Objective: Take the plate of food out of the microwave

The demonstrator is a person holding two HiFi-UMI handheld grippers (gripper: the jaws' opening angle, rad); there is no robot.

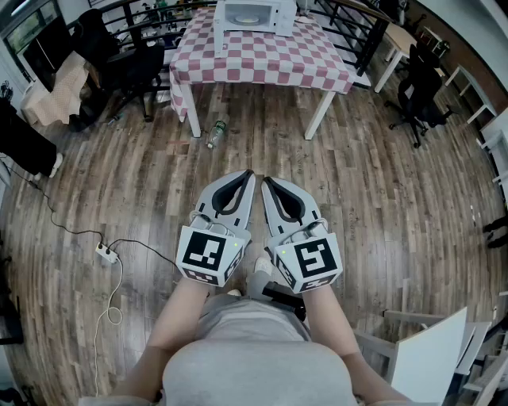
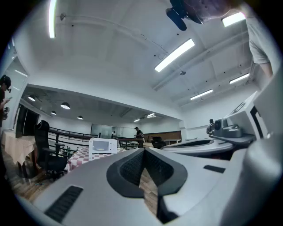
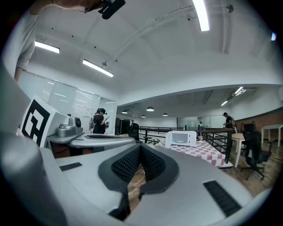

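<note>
**A:** Where is the plate of food?

**B:** I can't make it out for certain. There is only a pale round shape behind the window of the white microwave oven [image 1: 252, 16], and its door looks closed. The oven stands at the middle of the far edge of the red-and-white checked tabletop [image 1: 262, 59].

**A:** And the two tools?

**B:** Both are well apart from the table, side by side over the brown wooden plank floor [image 1: 381, 182], level and pointing toward the oven. The jaws of the left gripper [image 1: 247, 174] meet tip to tip with nothing between them. The right gripper [image 1: 268, 182] has its jaws pressed together too, and it is empty.

**A:** Anything else down there?

**B:** A clear plastic bottle [image 1: 216, 133] lies on the floor just beside the table's near left leg. A white power strip [image 1: 105, 254] sits on the floor to the left of the left gripper.
</note>
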